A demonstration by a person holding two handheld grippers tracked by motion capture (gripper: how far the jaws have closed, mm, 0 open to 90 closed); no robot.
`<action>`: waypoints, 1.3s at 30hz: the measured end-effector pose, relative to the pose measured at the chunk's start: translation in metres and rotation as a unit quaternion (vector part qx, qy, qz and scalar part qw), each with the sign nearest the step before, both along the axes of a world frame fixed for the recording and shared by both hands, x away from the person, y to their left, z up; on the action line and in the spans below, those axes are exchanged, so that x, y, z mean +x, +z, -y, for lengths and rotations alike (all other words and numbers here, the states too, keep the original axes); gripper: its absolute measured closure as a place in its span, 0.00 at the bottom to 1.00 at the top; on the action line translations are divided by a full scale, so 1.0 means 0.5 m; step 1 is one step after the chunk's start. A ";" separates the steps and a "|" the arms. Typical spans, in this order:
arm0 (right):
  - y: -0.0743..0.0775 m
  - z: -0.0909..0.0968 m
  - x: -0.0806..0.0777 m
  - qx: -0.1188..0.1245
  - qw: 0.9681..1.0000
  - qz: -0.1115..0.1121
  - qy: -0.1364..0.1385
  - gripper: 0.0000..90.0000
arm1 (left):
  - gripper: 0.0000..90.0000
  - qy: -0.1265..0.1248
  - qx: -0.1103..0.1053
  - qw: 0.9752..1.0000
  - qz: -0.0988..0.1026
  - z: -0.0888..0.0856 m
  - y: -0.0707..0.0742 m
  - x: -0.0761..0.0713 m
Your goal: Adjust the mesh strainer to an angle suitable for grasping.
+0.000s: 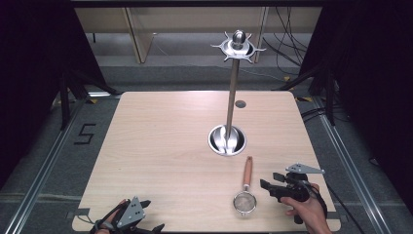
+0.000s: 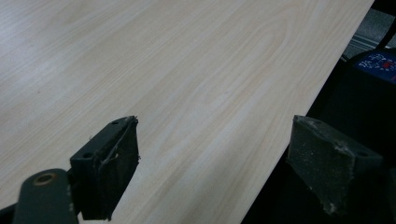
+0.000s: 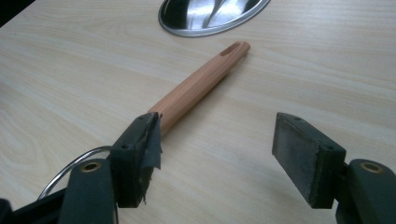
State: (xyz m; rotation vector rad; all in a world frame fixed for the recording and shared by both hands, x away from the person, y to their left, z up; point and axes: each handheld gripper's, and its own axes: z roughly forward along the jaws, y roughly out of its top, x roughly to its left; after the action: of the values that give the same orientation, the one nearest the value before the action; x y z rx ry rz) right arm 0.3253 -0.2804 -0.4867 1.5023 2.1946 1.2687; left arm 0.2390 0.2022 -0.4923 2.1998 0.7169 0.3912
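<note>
A small strainer (image 1: 245, 197) with a wooden handle (image 1: 248, 171) and a metal mesh bowl lies flat on the wooden table (image 1: 160, 146), front right. Its handle (image 3: 198, 85) points toward the round base (image 3: 212, 14) of a steel utensil stand (image 1: 233, 92). My right gripper (image 1: 269, 184) hovers open just right of the strainer; the handle passes by its left jaw, and nothing is between the jaws (image 3: 217, 154). My left gripper (image 1: 148, 225) is open at the table's front left edge, over bare wood (image 2: 212, 154).
The stand's tall pole carries a hooked top ring (image 1: 237, 47), with no utensils hanging. A small grey disc (image 1: 240, 104) sits on the table behind it. Beyond the table are floor rails, cables and dark curtains.
</note>
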 end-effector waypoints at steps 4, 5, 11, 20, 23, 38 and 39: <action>0.005 -0.004 0.001 -0.002 1.000 -0.016 -0.004 0.36 | 0.18 -0.005 0.010 1.000 0.001 0.000 0.003 0.000; 0.004 -0.005 0.004 -0.006 1.000 -0.013 0.000 0.36 | 0.18 0.000 -0.002 1.000 -0.002 0.003 -0.001 -0.001; 0.008 -0.012 0.015 -0.025 1.000 0.010 0.010 0.36 | 0.18 -0.005 0.007 1.000 0.010 0.000 0.002 0.001; 0.012 -0.037 0.032 -0.067 0.998 0.008 0.016 0.35 | 0.18 -0.007 0.011 1.000 0.014 0.000 0.002 0.002; 0.015 -0.051 0.042 -0.074 0.997 0.007 0.026 0.35 | 0.18 -0.007 0.007 1.000 0.017 0.002 0.003 0.001; -0.006 -0.134 0.089 -0.133 0.988 -0.062 0.054 0.36 | 0.18 -0.014 0.018 0.999 0.026 0.005 0.009 -0.004; -0.013 -0.140 0.093 -0.131 0.988 -0.069 0.055 0.37 | 0.18 -0.012 0.009 1.000 0.026 0.007 0.007 -0.005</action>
State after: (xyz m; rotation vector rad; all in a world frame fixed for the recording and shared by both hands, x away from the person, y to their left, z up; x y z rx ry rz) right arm 0.3720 -0.2105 -0.4930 1.4214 2.4486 0.8829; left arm 0.2366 0.1986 -0.4886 2.2042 0.6612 0.4430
